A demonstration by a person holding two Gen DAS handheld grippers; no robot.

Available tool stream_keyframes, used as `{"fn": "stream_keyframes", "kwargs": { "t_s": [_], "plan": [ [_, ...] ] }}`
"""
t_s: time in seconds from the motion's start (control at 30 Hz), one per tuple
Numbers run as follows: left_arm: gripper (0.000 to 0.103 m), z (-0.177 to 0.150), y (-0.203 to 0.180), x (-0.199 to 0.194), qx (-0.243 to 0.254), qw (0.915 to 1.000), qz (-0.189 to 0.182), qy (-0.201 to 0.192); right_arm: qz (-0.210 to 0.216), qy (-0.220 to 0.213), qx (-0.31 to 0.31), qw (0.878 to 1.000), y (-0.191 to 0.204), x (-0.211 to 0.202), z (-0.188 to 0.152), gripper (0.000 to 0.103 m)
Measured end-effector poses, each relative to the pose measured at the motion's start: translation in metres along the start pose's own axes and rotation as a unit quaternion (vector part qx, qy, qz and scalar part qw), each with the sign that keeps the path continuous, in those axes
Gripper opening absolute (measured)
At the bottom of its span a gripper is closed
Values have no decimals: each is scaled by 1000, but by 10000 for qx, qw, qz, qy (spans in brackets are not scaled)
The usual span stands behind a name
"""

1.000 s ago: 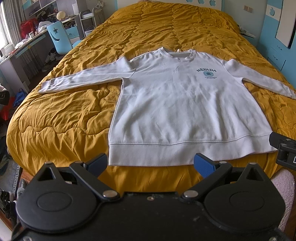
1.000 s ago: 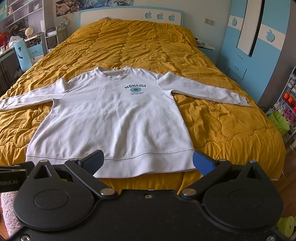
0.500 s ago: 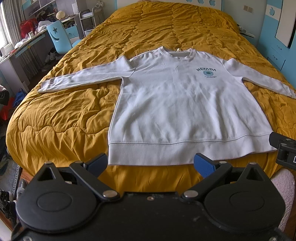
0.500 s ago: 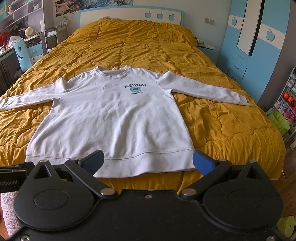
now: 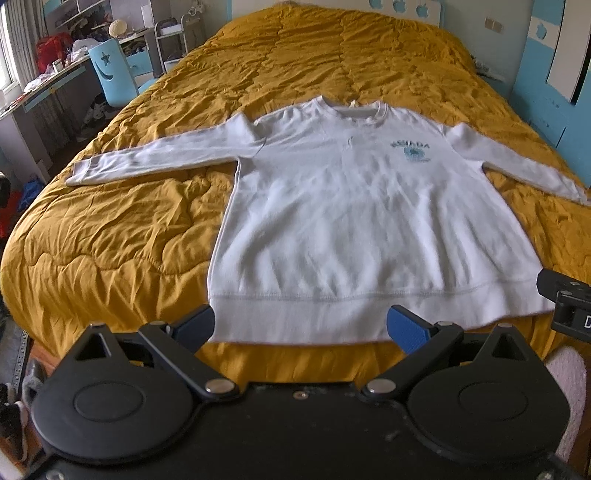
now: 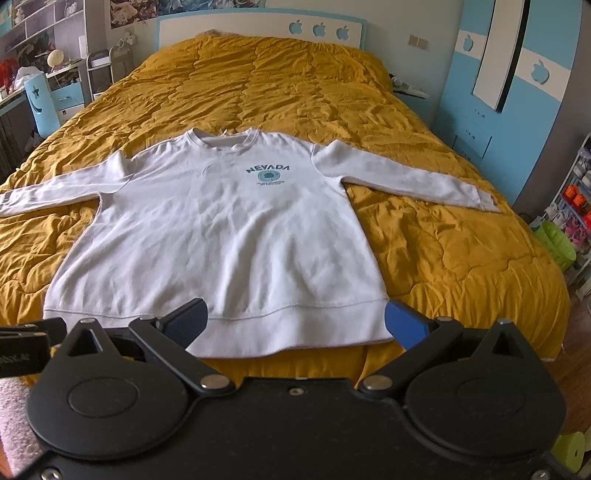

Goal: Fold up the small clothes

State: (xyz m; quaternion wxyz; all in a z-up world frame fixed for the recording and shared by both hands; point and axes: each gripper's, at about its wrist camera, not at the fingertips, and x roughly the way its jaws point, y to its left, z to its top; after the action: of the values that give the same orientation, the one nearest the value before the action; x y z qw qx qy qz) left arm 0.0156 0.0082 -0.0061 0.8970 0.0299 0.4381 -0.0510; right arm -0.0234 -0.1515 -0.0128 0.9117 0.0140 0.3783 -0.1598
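White sweatshirt (image 5: pixel 354 221) lies flat, front up, on mustard quilt (image 5: pixel 129 236) near foot end of bed. Long axis runs hem-to-collar, along the bed: collar (image 6: pixel 221 138) twd headboard (image 6: pixel 258 27), hem band (image 5: pixel 317 314) twd the grippers at the foot edge. Sleeves out sideways, approx straight: left sleeve (image 5: pixel 155 158) reaches twd the desk side, right sleeve (image 6: pixel 406 177) twd the blue wardrobe (image 6: pixel 491 110). "NEVADA" print (image 6: pixel 267 171) reads upright from the foot end.

Left gripper (image 5: pixel 301 328) spread wide, blue pads apart, nothing betw. them; sits just short of the hem, over left half. Right gripper (image 6: pixel 295 325) same: wide open, empty, over the right hem portion, one pad by the hem corner.

Vs 1 s ago: shirt unmoved. Both grippers a bit closer in; pads now overlap the hem band in view, and left view is slightly motion-blurred. Gap betw. fingers unchanged.
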Motion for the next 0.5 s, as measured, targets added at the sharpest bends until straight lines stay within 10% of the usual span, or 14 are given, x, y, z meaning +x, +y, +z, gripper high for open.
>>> {"fn": "stream_keyframes", "kwargs": {
  "t_s": [0.33,0.5],
  "plan": [
    [102,40,85,35,-965,9842,-662,-1330,-367,-777,-129,9962,14,46,51,103],
    [102,79,159,73,-1615,9742,-333,-1543,191,-814,-29,9965,27,83,79,103]
  ]
}}
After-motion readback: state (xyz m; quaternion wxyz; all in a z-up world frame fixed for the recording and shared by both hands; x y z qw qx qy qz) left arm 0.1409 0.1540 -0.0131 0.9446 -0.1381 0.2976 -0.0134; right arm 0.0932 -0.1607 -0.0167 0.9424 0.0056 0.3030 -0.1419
